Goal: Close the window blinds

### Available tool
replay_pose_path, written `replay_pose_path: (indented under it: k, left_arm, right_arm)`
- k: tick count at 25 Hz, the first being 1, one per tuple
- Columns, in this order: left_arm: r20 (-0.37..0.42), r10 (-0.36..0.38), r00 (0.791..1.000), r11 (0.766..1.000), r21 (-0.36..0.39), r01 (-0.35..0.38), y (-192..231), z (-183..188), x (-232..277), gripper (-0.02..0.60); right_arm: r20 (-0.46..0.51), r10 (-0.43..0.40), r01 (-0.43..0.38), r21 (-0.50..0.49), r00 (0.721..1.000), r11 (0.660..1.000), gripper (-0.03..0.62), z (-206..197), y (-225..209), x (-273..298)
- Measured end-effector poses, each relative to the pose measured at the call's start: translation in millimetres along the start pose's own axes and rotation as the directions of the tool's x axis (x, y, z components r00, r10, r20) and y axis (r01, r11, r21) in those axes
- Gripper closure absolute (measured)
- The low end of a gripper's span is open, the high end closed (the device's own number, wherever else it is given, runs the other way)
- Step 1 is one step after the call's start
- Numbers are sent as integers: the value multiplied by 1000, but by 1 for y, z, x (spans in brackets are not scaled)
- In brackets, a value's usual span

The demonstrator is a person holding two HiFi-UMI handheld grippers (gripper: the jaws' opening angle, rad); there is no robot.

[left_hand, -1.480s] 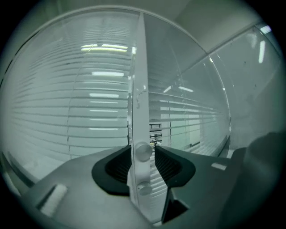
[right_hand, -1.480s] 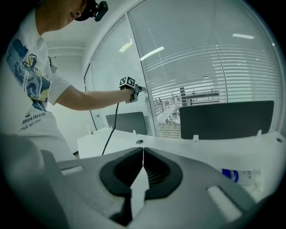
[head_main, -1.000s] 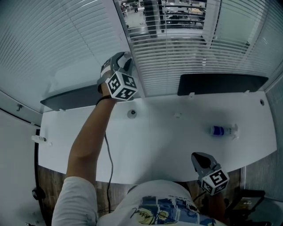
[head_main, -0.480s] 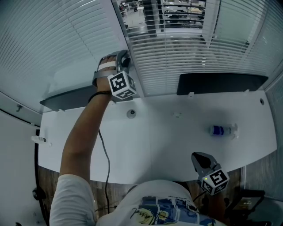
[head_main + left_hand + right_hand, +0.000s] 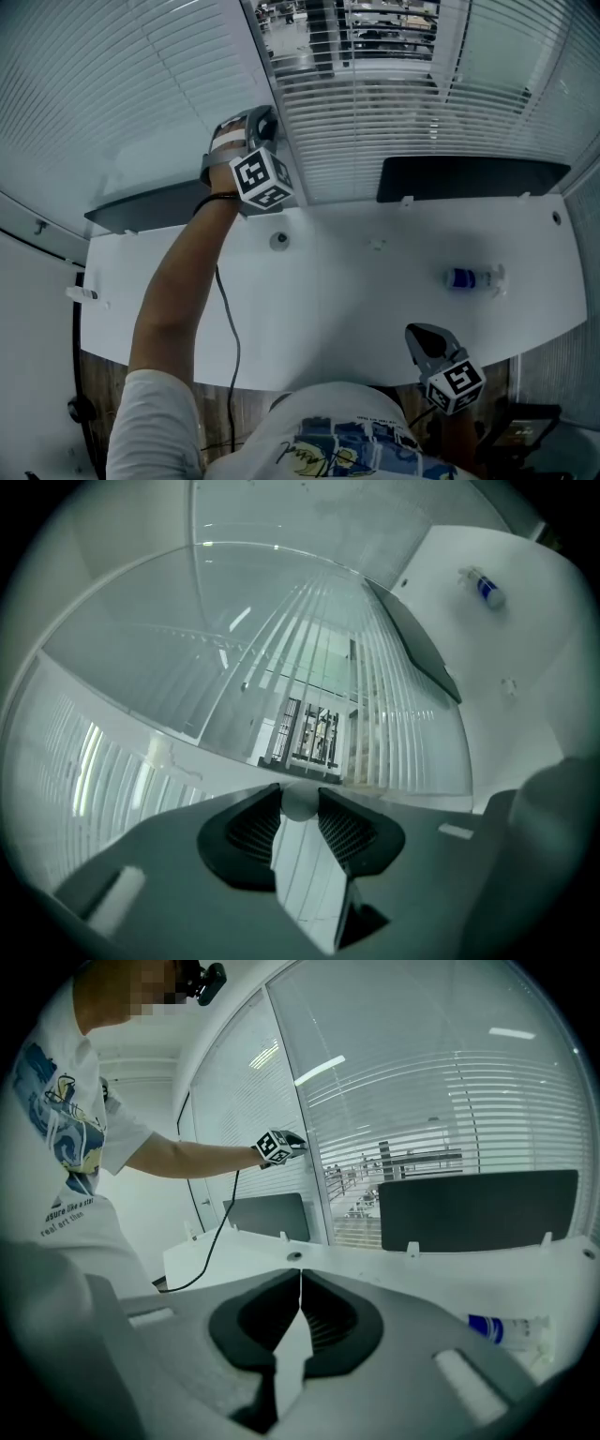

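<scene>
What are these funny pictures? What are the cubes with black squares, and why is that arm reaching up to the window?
A person holds a hand tool with two jaws in each hand; the patterned cubes are part of those tools. The head view comes from a camera on the person's head, looking down at the white desk. The two gripper views come from cameras riding on the tools. The left gripper is up at the white slatted window blinds. Its jaws have just been closing and now pinch a small pale round rod, probably the one that tilts the slats. The right gripper sits low near the person's body, jaws together and empty. On the desk lies a small bottle with a blue label, and dark flat panels stand along its far edge.
</scene>
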State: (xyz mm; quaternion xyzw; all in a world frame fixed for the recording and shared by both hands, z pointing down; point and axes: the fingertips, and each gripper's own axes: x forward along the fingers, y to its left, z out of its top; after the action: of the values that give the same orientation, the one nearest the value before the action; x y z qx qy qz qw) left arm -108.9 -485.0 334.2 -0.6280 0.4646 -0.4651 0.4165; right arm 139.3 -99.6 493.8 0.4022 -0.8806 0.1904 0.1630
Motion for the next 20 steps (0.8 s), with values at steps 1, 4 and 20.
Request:
replay_pose_path:
  k: [1,4,20]
  left_arm:
    - [0,0,1000,999,-38,0,1,0,0,460]
    - [2,4,1000,988,-152,-3,3,0,0,460]
    - [1,51,999,532,-847,-27,16,-11,-6,460]
  right_arm:
    - [0,1,-1,-1,1000,1000,589,0,0,0]
    - [-2,-1,1,0,1000,1000,589,0,-2,0]
    - [-1,-8,8,9,1000,1000,589,-1,-6,2]
